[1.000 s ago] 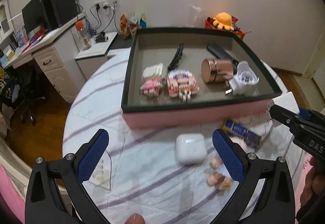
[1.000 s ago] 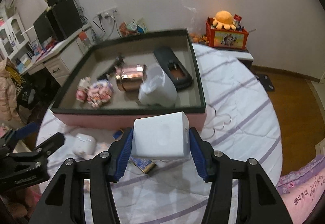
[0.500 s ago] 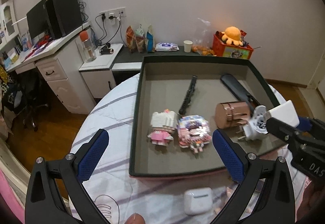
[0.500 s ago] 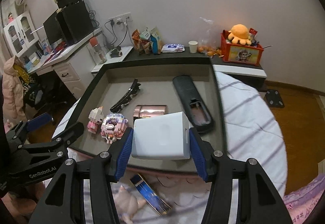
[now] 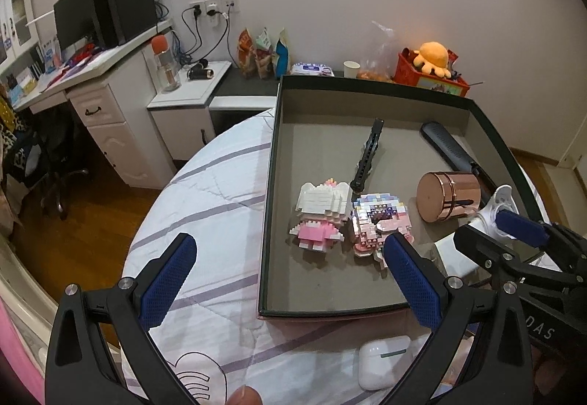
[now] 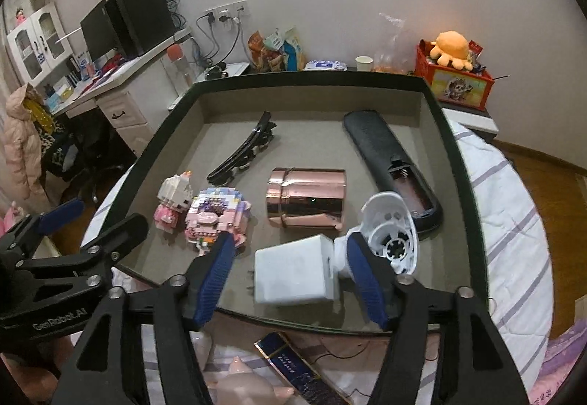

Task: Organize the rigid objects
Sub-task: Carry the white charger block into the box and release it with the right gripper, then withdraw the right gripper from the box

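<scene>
Half a second ago clamped on the white charger block (image 6: 297, 274) with the right gripper (image 6: 290, 243); now released, with fingers spread apart on both sides and apparently no more pressing it. Lies now on the floor of the dark tray (image 6: 308, 76), at 6 o'clock of it in the right wrist view, prongs toward 9 o'clock, close to the front wall. Just beside the white round holder (image 6: 392, 232) at its 2 o'clock; touching or not, cannot tell. Copper canister (image 6: 308, 197) at its 12 o'clock, a little apart. Means, probably, one more rigid object put away. Left gripper (image 5: 290, 247) also wide apart and holding nothing, hovering over the tray's 7 o'clock corner. Still outside the tray, on the striped cloth at 6 o'clock of it: white earbuds case (image 5: 383, 361), blue box (image 6: 293, 357), pink toy (image 6: 242, 383). Likely next: lift the right gripper straight out without knocking the charger, then go for one of these.
</scene>
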